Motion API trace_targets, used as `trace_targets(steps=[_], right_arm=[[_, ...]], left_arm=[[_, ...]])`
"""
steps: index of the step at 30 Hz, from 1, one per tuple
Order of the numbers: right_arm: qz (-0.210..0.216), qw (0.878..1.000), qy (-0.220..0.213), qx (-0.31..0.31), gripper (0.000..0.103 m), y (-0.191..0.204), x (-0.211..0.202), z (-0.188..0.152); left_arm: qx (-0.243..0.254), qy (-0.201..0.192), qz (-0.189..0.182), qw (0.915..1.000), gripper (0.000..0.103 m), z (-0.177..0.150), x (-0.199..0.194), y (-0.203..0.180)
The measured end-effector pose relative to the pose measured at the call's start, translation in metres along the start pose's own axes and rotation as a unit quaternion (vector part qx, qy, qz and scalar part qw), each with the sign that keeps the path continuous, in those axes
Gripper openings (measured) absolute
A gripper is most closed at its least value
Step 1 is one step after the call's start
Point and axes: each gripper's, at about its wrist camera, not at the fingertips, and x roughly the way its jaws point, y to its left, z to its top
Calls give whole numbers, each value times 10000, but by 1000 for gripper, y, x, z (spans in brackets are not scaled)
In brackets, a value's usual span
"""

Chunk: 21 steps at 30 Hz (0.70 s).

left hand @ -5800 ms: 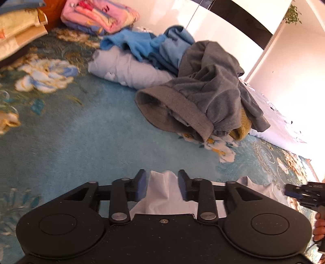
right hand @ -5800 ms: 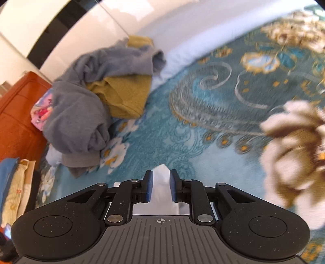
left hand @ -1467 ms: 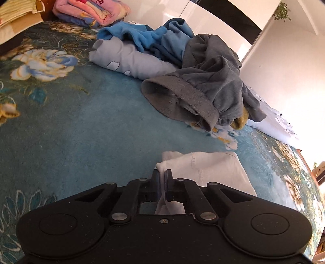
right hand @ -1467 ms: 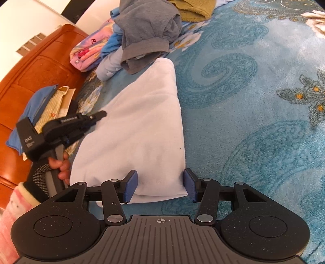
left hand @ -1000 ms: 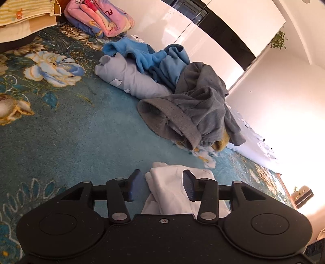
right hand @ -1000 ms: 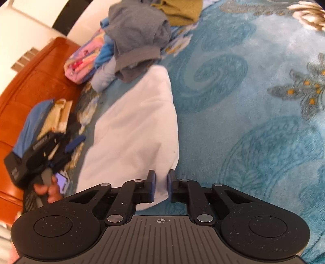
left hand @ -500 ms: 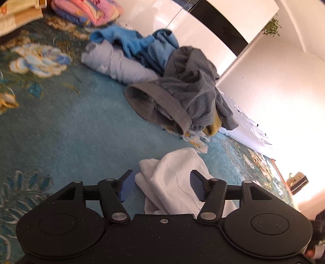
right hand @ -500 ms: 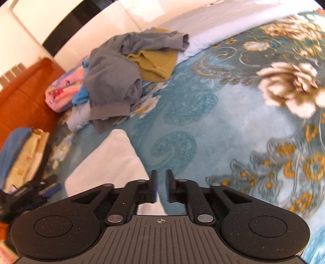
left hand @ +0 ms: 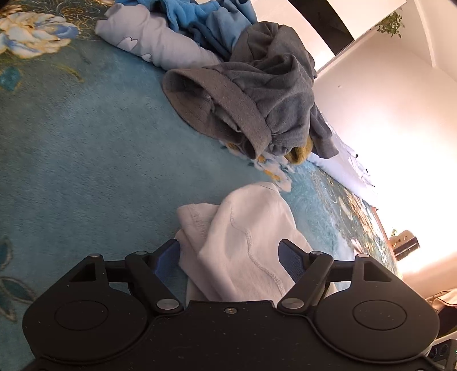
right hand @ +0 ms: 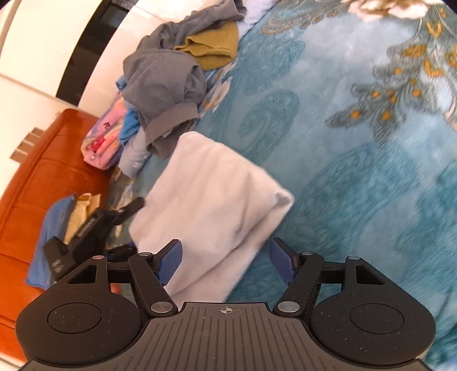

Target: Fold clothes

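A folded white garment lies on the teal flowered blanket. In the left wrist view its stitched end sits between the blue pads of my left gripper, whose jaws are opening and do not press the cloth. The right wrist view shows the same white garment as a thick folded bundle. My right gripper straddles its near edge, jaws opening, pads clear of the fabric. The left gripper shows at the garment's far left side.
A heap of unfolded clothes lies beyond: a grey sweatshirt, blue fleece, a pale lilac piece, a mustard garment. A pink patterned bundle and folded stack rest against the orange headboard.
Both grippers went from shut on the white garment to open, letting it drop onto the blanket. The garment now lies folded over into a shorter, thicker bundle.
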Motion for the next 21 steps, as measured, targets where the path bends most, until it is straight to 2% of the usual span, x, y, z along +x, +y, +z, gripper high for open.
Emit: trace_targets(steps=[3, 5, 6, 7, 8, 9, 10, 12, 14, 19, 21], right_arm=[[83, 9999, 61, 31, 66, 4, 13, -1], [30, 10000, 13, -20, 62, 8, 20, 0], [12, 10000, -9, -62, 57, 10, 21, 0], [-24, 9999, -23, -111, 52, 12, 22, 1], [-73, 9999, -38, -143, 40, 13, 21, 3], [-122, 9998, -55, -166, 29, 14, 21, 5], [-163, 9997, -57, -181, 25, 13, 20, 8], [-204, 9994, -37, -261, 18, 14, 17, 15], [-295, 9977, -52, -613, 15, 21, 9, 24], [-418, 9880, 35, -1486, 14, 32, -22, 58], [-571, 9834, 175, -1712, 14, 31, -27, 69]], left_arm=[[-35, -50, -30, 10000, 76, 0, 0, -1], [-17, -90, -41, 9999, 68, -1, -1, -3], [19, -122, -49, 9999, 61, -1, -2, -5], [26, -127, 17, 9999, 40, -2, -3, -6], [24, -122, 108, 9999, 21, -3, -3, -7], [22, -118, 199, 9997, 14, -4, -3, -8], [-10, -156, 197, 9997, 9, -6, -5, -9], [-34, -301, 124, 9995, 6, -11, -15, -14], [-10, -419, 1, 9991, 4, -21, -31, -24], [-150, -456, -326, 9983, 4, -69, -66, -44], [-259, -411, -260, 9985, 4, -87, -69, -45]])
